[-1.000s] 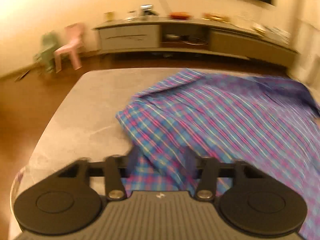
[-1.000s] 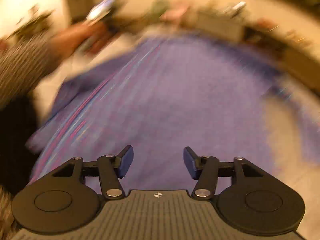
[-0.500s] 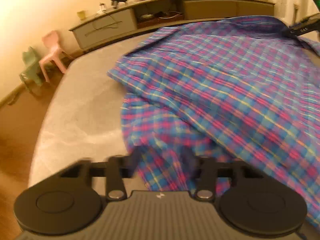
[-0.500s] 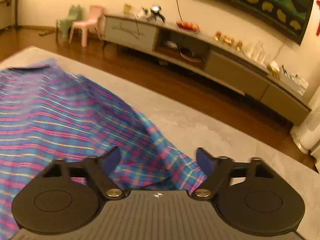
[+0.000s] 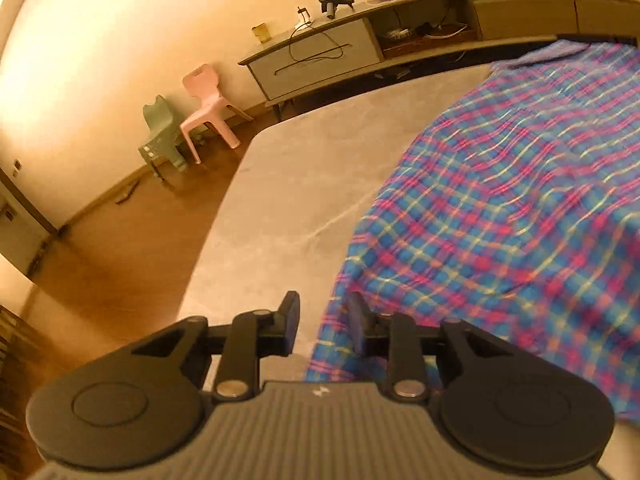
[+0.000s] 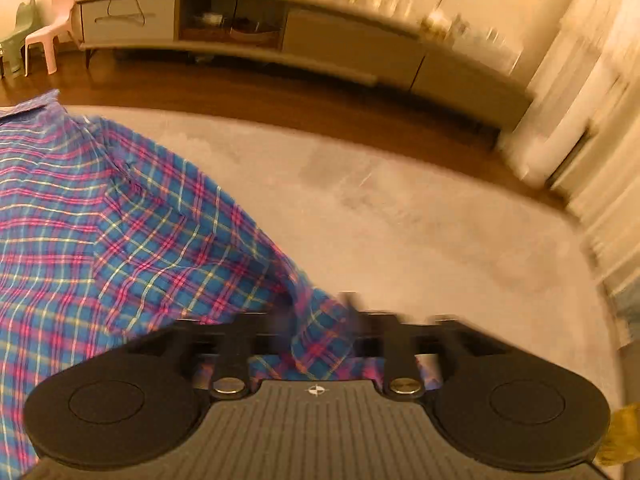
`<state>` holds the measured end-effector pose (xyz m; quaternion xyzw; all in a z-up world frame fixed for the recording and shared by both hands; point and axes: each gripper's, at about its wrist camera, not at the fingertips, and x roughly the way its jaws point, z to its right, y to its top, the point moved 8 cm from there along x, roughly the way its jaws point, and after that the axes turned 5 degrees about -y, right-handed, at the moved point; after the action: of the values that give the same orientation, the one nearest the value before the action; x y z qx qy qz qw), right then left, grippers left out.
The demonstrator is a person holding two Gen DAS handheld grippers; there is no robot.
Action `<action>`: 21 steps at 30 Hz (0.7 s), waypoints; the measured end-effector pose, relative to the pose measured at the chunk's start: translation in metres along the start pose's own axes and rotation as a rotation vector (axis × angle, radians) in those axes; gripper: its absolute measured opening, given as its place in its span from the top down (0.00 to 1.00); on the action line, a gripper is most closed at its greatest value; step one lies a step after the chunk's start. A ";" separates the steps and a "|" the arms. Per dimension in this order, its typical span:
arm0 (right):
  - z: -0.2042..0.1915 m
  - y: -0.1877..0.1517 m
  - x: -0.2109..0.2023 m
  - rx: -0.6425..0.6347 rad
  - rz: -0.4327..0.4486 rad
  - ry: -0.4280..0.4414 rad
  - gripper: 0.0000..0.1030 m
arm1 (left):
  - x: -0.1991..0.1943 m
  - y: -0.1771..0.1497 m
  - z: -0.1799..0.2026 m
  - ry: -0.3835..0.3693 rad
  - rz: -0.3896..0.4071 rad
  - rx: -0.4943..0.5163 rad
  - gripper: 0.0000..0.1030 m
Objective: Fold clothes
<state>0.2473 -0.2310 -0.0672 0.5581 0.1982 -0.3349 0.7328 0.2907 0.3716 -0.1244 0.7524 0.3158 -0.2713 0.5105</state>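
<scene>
Shirt (image 5: pixel 500 216) lies spread across my tabletop (image 5: pixel 288 200), plaid and rumpled. My left claw (image 5: pixel 322 330) stands parted at the near hem, one finger on bare stone, holding nothing. My right claw (image 6: pixel 316 328) is blurred around a cloth corner; whether it grips, I cannot tell. I judge a hem grab; next needs both corners pinched.

Left of the plaid shirt (image 5: pixel 500 208), the bench (image 5: pixel 288 200) is bare out to its rounded edge, with open room for the left tool (image 5: pixel 322 322). Right of the shirt (image 6: pixel 120 220), the bench (image 6: pixel 420 220) is also clear up to its far edge. Beyond the shirt, across a strip of floor (image 6: pixel 280 100), stands a long low cabinet (image 6: pixel 320 40).
</scene>
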 end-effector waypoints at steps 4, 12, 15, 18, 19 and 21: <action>-0.020 -0.008 -0.060 -0.027 0.142 0.049 0.22 | -0.022 0.008 0.037 -0.129 0.037 0.090 0.65; -0.053 -0.062 -0.108 -0.060 0.134 0.172 0.43 | 0.012 0.000 0.043 -0.116 -0.014 0.127 0.64; -0.059 -0.081 -0.121 -0.065 0.122 0.195 0.44 | 0.027 -0.006 0.017 0.177 -0.060 0.194 0.75; -0.065 -0.101 -0.135 -0.071 0.111 0.219 0.47 | 0.018 -0.008 0.005 0.233 -0.072 0.143 0.74; -0.067 -0.108 -0.139 -0.073 0.107 0.227 0.47 | 0.008 -0.006 0.005 0.172 -0.054 0.090 0.74; -0.071 -0.121 -0.148 -0.077 0.099 0.243 0.46 | -0.021 -0.002 0.020 0.007 0.000 0.020 0.68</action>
<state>0.0642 -0.1420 -0.0727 0.5752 0.2702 -0.2205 0.7399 0.2737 0.3493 -0.1170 0.7583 0.3149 -0.2719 0.5019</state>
